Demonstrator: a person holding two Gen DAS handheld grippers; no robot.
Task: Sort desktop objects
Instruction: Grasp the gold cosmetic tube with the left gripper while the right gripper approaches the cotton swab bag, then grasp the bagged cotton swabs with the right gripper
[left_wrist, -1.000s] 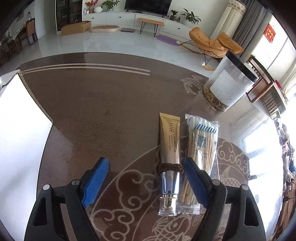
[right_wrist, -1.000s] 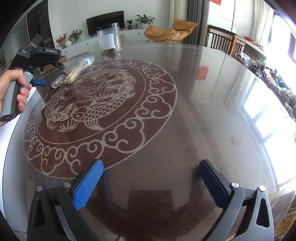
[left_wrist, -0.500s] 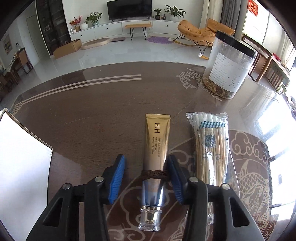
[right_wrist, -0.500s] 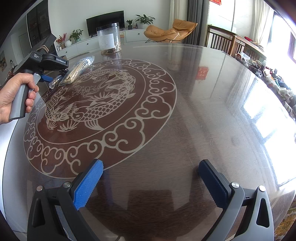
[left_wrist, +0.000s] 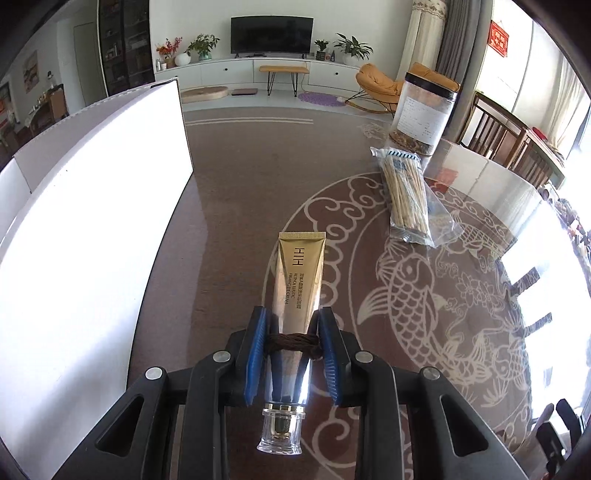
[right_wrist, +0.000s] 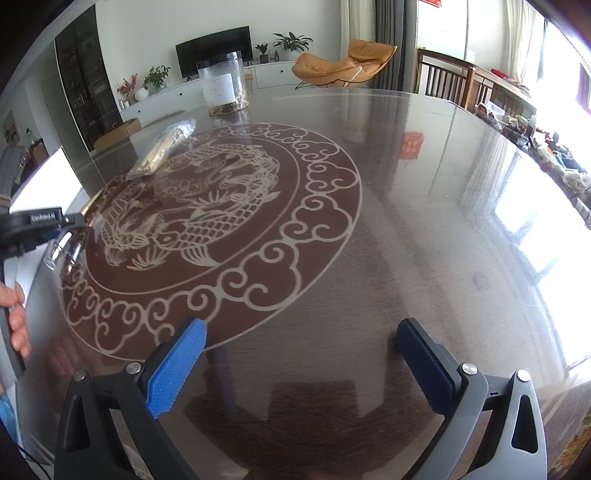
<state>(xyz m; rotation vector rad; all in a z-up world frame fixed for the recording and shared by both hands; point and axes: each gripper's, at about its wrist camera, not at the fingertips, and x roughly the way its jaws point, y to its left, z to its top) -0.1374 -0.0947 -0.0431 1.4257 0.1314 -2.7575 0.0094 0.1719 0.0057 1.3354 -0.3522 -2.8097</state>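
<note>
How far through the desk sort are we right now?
Nothing looks sorted yet. In hand: the left hand-held gripper is shut on the gold cream tube, beside the white box. Left: the bag of sticks and the clear jar on the table. The right hand-held gripper is open.

Bright daylight pours in from the windows on the right, throwing blown-out glare patches across the glossy desk (right_wrist: 424, 229), which mirrors the room. The white box (left_wrist: 85, 236) is overexposed. Both fisheye views bend strongly toward dark vignetted corners; focus stays sharp.
</note>
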